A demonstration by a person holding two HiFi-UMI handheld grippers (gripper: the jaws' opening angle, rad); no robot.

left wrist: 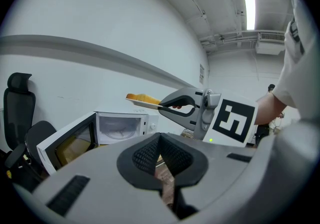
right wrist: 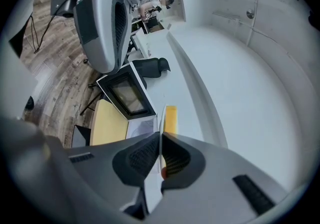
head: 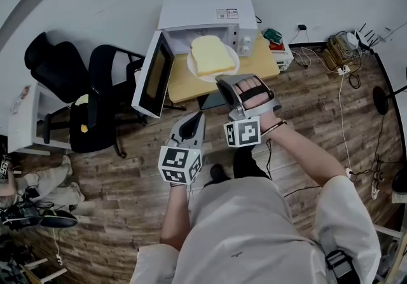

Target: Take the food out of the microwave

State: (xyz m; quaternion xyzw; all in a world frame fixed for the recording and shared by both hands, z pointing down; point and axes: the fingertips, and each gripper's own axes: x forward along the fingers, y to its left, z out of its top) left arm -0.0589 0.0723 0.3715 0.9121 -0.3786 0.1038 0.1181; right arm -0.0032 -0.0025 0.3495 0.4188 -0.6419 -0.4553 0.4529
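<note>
A white plate (head: 196,68) with a slice of yellow bread (head: 210,54) hangs in the air just in front of the white microwave (head: 210,19), whose door (head: 154,76) stands open to the left. My right gripper (head: 222,81) is shut on the plate's near rim; in the right gripper view the plate (right wrist: 161,118) shows edge-on between the pads, with the bread (right wrist: 171,118) on it. My left gripper (head: 198,119) hangs lower and nearer, shut on nothing (left wrist: 160,140). From the left gripper view the microwave cavity (left wrist: 120,128) holds only its turntable.
The microwave sits on a small wooden table (head: 184,86) against a white wall. Two black office chairs (head: 95,98) stand to the left beside the open door. Cables and a power strip (head: 337,54) lie on the wood floor at the right.
</note>
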